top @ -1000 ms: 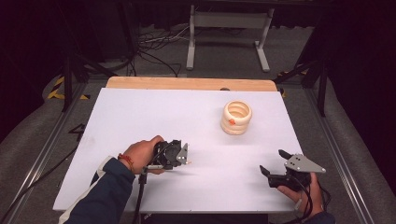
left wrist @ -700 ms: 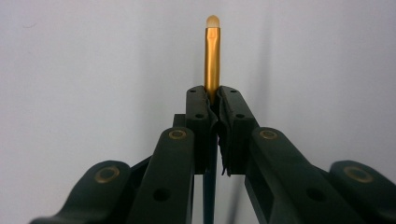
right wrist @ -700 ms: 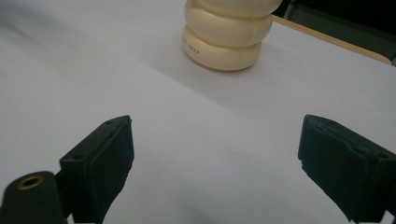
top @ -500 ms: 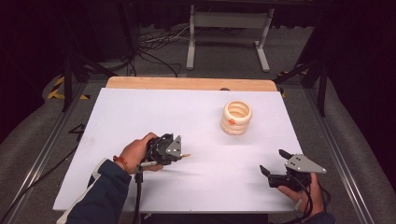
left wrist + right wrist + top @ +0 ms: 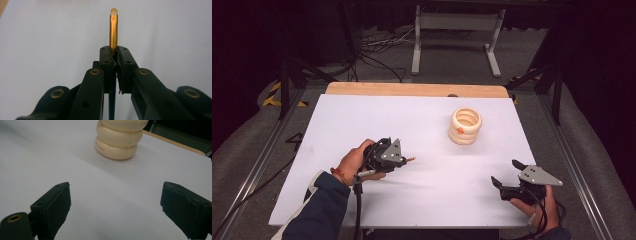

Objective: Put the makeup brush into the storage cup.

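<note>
A thin brush with a gold ferrule and a pale tip sticks out forward from my left gripper, which is shut on its dark handle. In the high view that gripper hovers over the left-centre of the white table top, the brush tip pointing right. A cream ribbed holder with an orange mark stands right of centre. My right gripper rests near the front right edge, open, nothing between its pads. It faces the holder.
A wooden strip runs along the table's far edge. Behind it stands a grey metal frame, with cables on the floor at the left. Dark stands flank the table on both sides.
My left gripper has drifted slightly left and away from the front edge, still holding the brush. The right gripper has stayed where it was.
</note>
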The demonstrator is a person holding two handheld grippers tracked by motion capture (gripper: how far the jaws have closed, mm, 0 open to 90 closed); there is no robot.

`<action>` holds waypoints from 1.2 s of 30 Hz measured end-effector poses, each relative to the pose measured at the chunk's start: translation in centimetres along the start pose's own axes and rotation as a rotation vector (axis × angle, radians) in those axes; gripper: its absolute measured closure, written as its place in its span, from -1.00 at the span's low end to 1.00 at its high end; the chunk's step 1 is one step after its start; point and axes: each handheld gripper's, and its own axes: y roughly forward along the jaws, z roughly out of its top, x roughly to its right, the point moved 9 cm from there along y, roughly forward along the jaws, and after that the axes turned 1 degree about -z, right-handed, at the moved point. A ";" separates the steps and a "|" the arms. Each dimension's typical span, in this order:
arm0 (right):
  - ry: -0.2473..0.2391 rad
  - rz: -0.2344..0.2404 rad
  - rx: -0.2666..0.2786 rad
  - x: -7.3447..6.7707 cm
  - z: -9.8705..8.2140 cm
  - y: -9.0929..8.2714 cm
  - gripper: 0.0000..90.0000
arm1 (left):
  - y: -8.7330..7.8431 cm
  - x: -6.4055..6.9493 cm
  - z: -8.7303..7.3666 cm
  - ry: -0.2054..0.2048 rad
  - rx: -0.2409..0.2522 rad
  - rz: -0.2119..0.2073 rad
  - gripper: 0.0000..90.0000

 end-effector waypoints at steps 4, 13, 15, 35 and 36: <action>-0.001 0.004 0.003 0.0 0.0 0.0 -0.78 | -0.1 -0.2 0.1 -0.001 0.009 0.003 0.86; -0.001 0.002 0.003 0.0 0.0 0.0 -0.79 | -0.7 -0.7 0.9 -0.012 0.068 0.011 0.86; -0.002 0.001 0.002 0.0 0.0 0.0 -0.79 | -0.7 -0.8 1.0 -0.023 0.074 0.015 0.86; -0.009 -0.010 -0.007 0.1 -0.1 0.0 -0.79 | -1.3 -2.7 4.2 -0.121 0.283 0.077 0.86; -0.008 -0.008 -0.006 0.1 -0.1 0.0 -0.79 | -1.2 -2.9 4.3 -0.132 0.292 0.080 0.86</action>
